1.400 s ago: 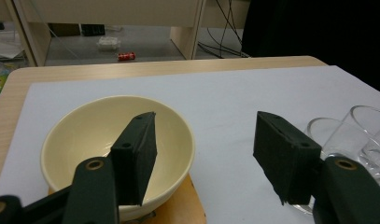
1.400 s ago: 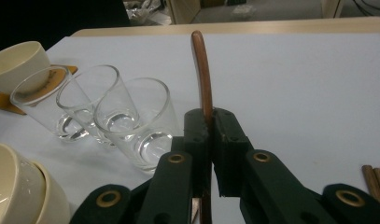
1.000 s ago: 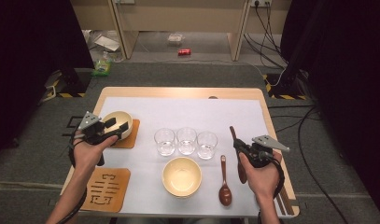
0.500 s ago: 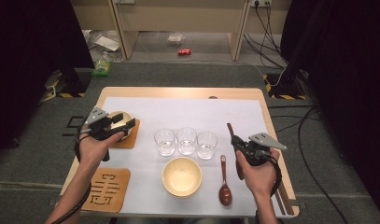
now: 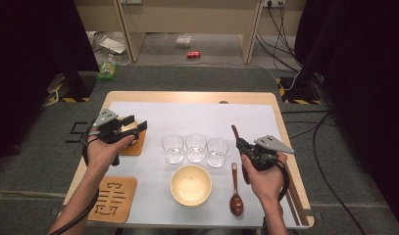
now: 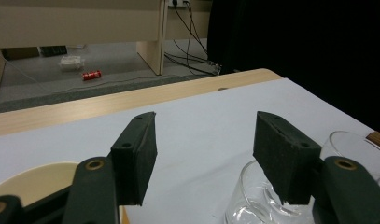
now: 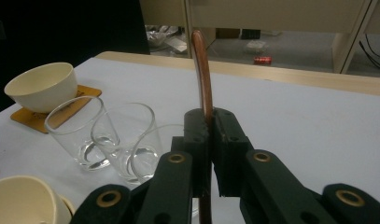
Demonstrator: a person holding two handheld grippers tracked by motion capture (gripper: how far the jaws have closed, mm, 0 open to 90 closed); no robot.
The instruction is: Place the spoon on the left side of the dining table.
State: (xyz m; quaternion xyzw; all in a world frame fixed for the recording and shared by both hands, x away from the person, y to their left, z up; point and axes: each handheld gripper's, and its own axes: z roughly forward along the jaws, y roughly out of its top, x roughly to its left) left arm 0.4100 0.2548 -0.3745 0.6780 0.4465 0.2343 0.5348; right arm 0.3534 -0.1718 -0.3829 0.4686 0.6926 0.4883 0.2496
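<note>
Meanwhile, right gripper clamps a brown spoon upright — left gripper gapes wide, empty, over the coaster's bowl.

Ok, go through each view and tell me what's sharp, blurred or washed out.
High view: evenly lit, soft overall, dark curtains at both sides. Left gripper view: jaws sharp, the glass near them blurred, the white table cover bright. Right gripper view: the spoon handle crisp, the floor behind hazy.
</note>
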